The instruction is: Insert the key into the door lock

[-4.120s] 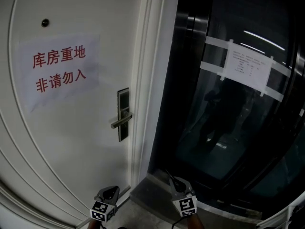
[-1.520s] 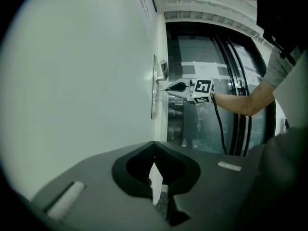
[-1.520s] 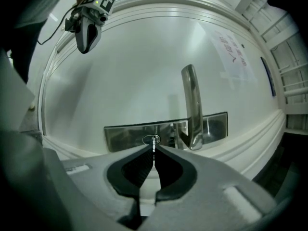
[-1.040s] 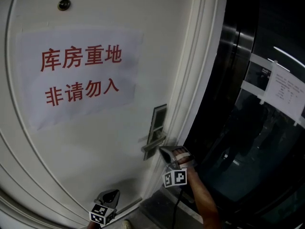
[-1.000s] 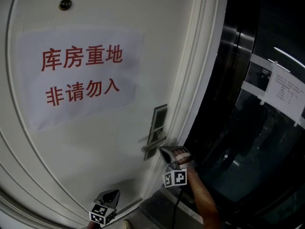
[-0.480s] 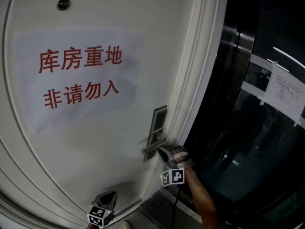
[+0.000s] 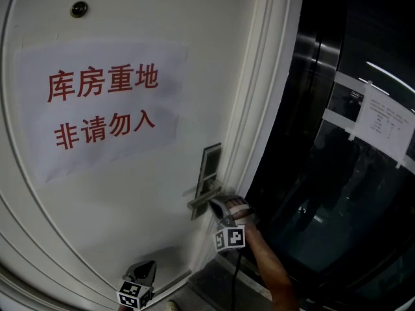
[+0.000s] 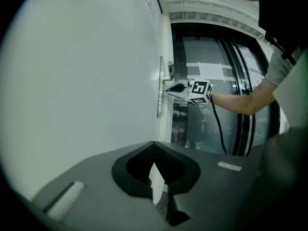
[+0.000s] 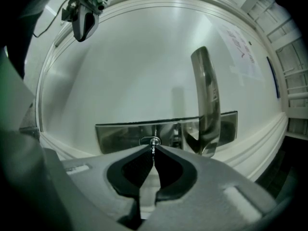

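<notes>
Pinching metal key (image 9: 153, 145) at shiny rect. lock plate (image 9: 120, 134): R gripper (image 9: 153, 151).

The right tool (image 7: 211, 203) is no longer low at the bottom of the head view beside the dark glass (image 7: 337, 193): it is raised against the lock plate (image 7: 209, 171), just under the handle (image 7: 201, 199), its key (image 9: 153, 147) at the keyhole (image 9: 150, 141). Over the last second it sits slightly further left (a small shift only). The door (image 7: 130, 193) fills more of the view, its red-lettered notice (image 7: 97, 109) larger.
</notes>
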`<state>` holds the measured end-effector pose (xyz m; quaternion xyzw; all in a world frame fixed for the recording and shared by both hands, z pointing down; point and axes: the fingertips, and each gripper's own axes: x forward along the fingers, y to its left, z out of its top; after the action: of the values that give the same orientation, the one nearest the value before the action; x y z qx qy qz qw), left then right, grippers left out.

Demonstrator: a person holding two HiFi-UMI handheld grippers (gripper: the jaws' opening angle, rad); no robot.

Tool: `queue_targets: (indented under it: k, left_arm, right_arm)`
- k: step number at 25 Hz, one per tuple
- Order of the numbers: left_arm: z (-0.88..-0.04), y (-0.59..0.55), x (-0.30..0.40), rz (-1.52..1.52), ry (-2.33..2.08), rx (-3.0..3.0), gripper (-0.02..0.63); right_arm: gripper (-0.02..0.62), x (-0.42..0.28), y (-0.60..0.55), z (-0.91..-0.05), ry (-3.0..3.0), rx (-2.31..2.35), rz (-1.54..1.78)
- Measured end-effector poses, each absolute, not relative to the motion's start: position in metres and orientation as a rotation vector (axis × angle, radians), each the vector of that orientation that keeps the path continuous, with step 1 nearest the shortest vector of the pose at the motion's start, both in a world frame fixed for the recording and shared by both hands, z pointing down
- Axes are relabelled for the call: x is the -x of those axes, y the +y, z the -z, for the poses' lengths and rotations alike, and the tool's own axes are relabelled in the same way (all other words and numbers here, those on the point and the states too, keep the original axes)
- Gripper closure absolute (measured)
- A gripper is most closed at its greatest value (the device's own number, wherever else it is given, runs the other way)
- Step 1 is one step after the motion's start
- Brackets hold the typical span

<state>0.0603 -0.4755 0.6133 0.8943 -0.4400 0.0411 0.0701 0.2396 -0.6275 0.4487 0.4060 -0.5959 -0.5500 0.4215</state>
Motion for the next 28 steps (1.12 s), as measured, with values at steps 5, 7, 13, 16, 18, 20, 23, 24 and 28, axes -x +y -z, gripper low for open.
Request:
queue_targets:
  k: [5, 7, 13, 16, 18, 20, 23, 24, 28]
  left_arm:
    - [-0.614, -0.472, -0.060, -0.124, -1.333, -2.681, 0.604]
    - [-0.614, -0.471, -0.061, -0.120, -1.333, -2.682, 0.604]
    - [-0.612, -0.469, -0.063, -0.115, -1.332, -2.687, 0.604]
    - [-0.612, -0.467, -0.066, -0.116, -1.321, -2.693, 0.604]
    - [-0.611, -0.466, -0.070, -0.113, -1.307, -2.703, 0.604]
    - [-0.609, -0.464, -0.075, -0.111, -1.292, -2.716, 0.604]
    - [-0.606, -0.461, -0.084, -0.112, -1.262, -2.735, 0.604]
    - [-0.606, -0.459, -0.087, -0.112, -1.251, -2.741, 0.604]
    - [-0.603, -0.456, -0.098, -0.114, -1.210, -2.767, 0.604]
  right_arm:
    - [0.581, -0.237, -0.628, -0.450, -1.533, -1.021, 1.350]
    - [0.569, -0.238, -0.627, -0.450, -1.541, -1.026, 1.351]
    - [0.478, -0.243, -0.619, -0.452, -1.583, -1.026, 1.320]
    - [0.449, -0.245, -0.609, -0.452, -1.603, -1.028, 1.312]
    - [0.449, -0.249, -0.602, -0.451, -1.622, -1.046, 1.299]
    - [0.451, -0.256, -0.592, -0.448, -1.652, -1.083, 1.277]
    - [0.453, -0.270, -0.575, -0.444, -1.703, -1.164, 1.231]
    - [0.456, -0.276, -0.570, -0.444, -1.719, -1.189, 1.216]
    - [0.528, -0.296, -0.540, -0.437, -1.777, -1.304, 1.163]
